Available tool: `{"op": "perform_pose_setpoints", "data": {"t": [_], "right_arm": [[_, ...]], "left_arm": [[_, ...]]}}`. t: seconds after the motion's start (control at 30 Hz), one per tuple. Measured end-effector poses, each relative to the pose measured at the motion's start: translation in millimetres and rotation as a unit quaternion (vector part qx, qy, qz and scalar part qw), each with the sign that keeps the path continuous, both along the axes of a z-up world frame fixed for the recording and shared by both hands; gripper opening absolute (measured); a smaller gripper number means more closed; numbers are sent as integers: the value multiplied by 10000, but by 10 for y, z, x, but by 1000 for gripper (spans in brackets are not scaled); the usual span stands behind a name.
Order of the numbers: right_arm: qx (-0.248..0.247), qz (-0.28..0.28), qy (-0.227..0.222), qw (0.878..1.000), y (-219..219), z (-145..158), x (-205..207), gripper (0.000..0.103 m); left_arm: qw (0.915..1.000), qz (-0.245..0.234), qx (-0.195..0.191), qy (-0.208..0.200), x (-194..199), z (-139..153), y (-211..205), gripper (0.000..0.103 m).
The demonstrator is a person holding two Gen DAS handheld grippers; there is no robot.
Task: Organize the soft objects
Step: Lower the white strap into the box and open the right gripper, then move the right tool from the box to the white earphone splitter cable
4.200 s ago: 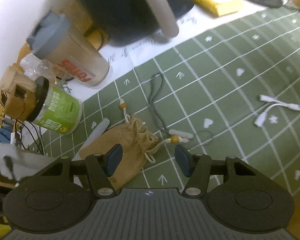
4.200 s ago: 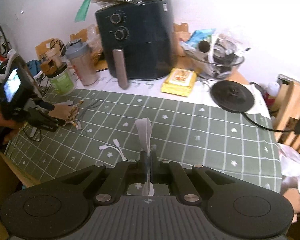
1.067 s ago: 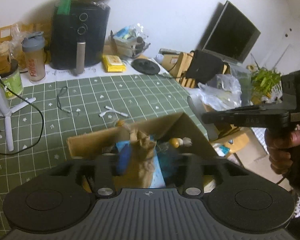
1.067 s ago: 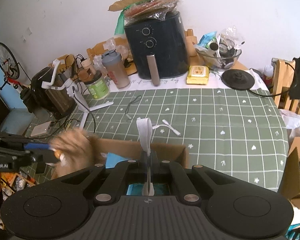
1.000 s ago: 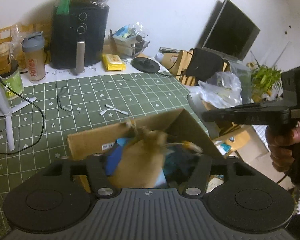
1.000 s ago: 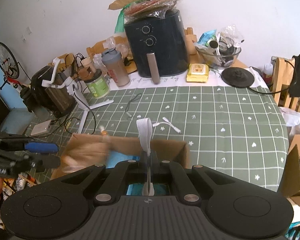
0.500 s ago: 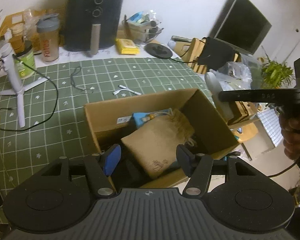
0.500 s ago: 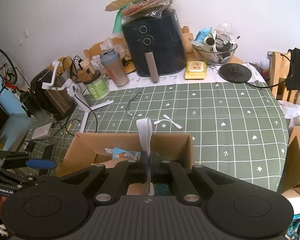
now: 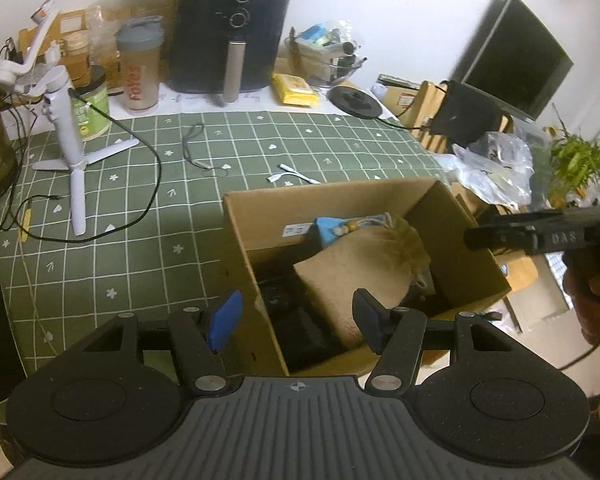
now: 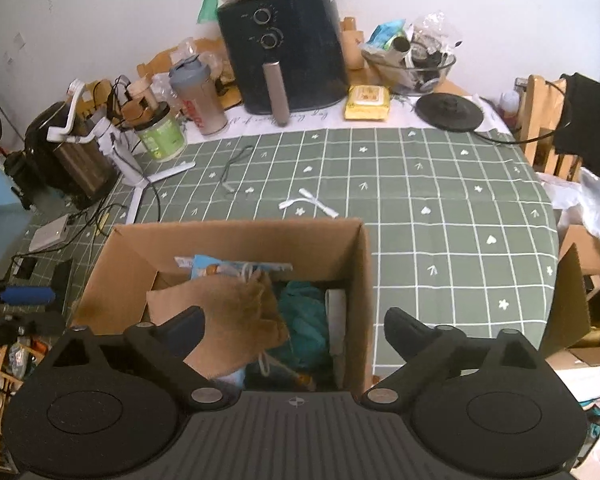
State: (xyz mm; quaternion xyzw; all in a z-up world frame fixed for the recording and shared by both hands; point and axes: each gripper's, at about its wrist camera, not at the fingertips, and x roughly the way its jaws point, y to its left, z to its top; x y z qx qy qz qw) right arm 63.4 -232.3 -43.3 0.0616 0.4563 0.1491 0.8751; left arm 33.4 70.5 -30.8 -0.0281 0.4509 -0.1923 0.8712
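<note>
Pouch [image 10: 224,320] of tan cloth in the cardboard box [image 10: 236,236] looks light and limp; its gathered drawstring neck suits gripping. Both left gripper [image 9: 296,320] and right gripper [image 10: 294,332] fingers stand wide, empty.

A lived-in home dining or kitchen corner: at the top centre a black air fryer [image 10: 284,44] stands against the white wall on a green grid-patterned tablecloth [image 10: 440,184], with a shaker bottle [image 10: 198,96] left of it, a glass bowl [image 10: 416,66] of clutter right of it, and a wooden chair [image 10: 544,128] at the right edge.
</note>
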Motion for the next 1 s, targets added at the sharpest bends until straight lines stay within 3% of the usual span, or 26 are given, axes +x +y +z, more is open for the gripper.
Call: {"op": "perform_pose_setpoints", "data": {"t": [0.27,0.47,0.63,1.0], "right_arm": [[-88,75,-33,9999,28,-2,30,103],[-259,-22,-97,9996,10,-27,78,103],[-361,5,-336,9988,-40,-24,106,103],[-550,81,-256,9981,-298,-45,506,103]], "left_arm": [[9997,147,173,-81,38,3,13,61],[9989,292,279,-243,104,17,16,72],[9984,282,359,-332,200,12,-13,74],[9944,297,784,-635,401,55,-105,78]]}}
